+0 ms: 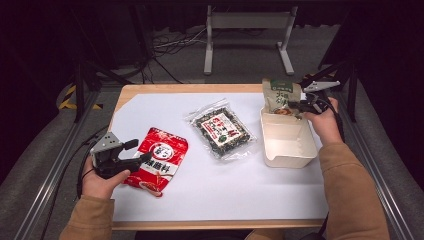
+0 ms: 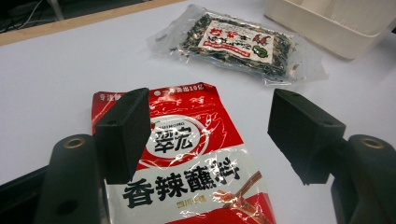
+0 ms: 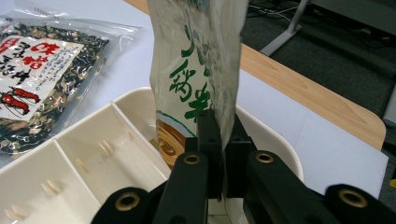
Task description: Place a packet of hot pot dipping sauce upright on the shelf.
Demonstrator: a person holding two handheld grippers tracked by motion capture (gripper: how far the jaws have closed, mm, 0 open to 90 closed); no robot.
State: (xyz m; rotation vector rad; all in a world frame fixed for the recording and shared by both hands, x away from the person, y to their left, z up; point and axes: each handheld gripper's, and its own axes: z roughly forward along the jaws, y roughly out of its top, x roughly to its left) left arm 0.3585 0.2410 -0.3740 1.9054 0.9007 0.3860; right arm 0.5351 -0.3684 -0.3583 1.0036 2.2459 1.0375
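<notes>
A green and beige snack pouch [image 1: 281, 96] [image 3: 196, 60] stands upright in the far end of the cream divided bin [image 1: 289, 150] [image 3: 70, 168], and my right gripper [image 1: 299, 106] [image 3: 223, 154] is shut on its edge. A red seasoning pouch [image 1: 159, 160] [image 2: 187, 158] lies flat at the left of the white sheet. My left gripper [image 1: 136, 152] [image 2: 210, 140] hovers over it, jaws wide open, one on each side of the pouch's top part and not touching it. A clear bag of dark dried food [image 1: 222, 128] [image 2: 233, 44] [image 3: 32, 79] lies in the middle.
The white sheet [image 1: 220, 190] covers a wooden table [image 1: 165, 88] whose edge shows at the back. A metal stand [image 1: 247, 22] and cables lie on the dark floor beyond. Rails run along both sides of the table.
</notes>
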